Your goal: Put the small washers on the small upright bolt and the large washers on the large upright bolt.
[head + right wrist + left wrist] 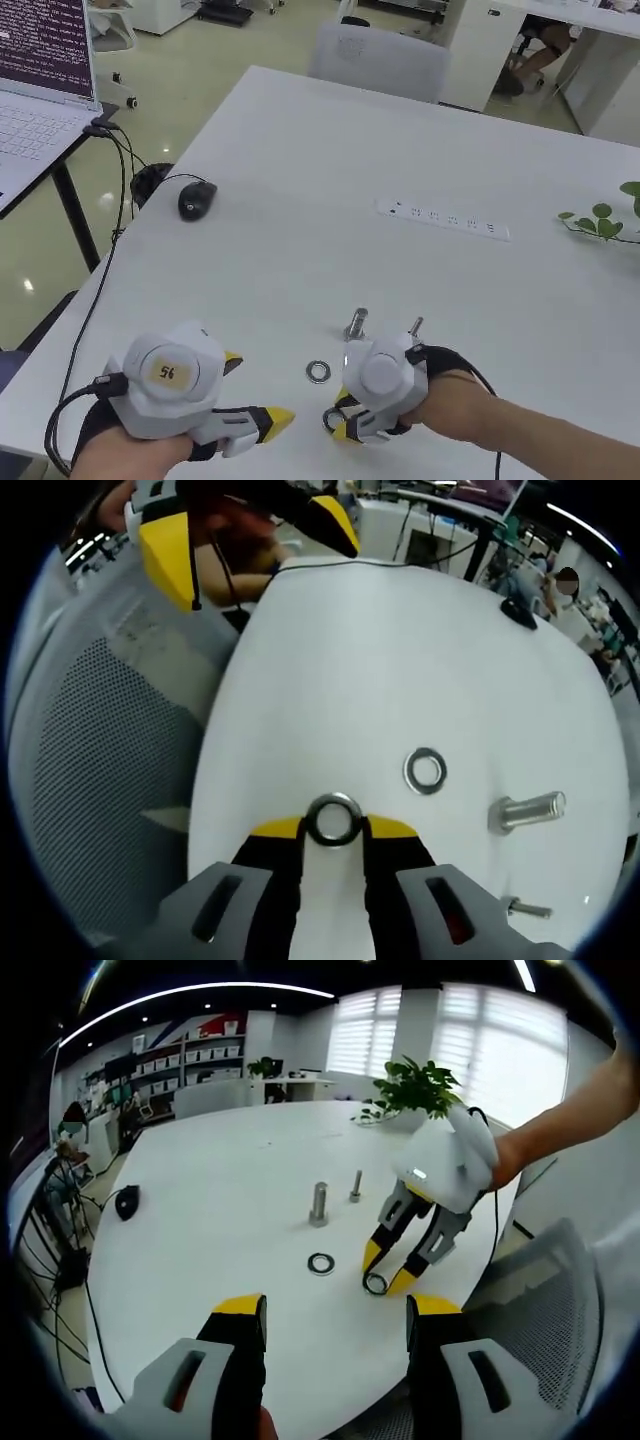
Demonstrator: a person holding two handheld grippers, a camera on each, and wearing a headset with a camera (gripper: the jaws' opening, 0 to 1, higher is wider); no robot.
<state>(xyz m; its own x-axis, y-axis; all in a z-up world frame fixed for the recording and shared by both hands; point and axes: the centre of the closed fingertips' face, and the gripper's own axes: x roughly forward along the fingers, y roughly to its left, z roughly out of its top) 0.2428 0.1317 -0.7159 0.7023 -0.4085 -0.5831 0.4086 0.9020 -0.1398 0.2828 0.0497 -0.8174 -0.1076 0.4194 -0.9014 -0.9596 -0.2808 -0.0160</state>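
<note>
The right hand-held gripper (333, 832) pinches a washer (333, 800) by its rim, at six o'clock from the big bolt (356, 323). It looks like light, stiff, slick steel, so an edge grip suits. Another washer (311, 372) lies on the counter (300, 200). The left hand-held gripper (335, 1310) gapes wide.
</note>
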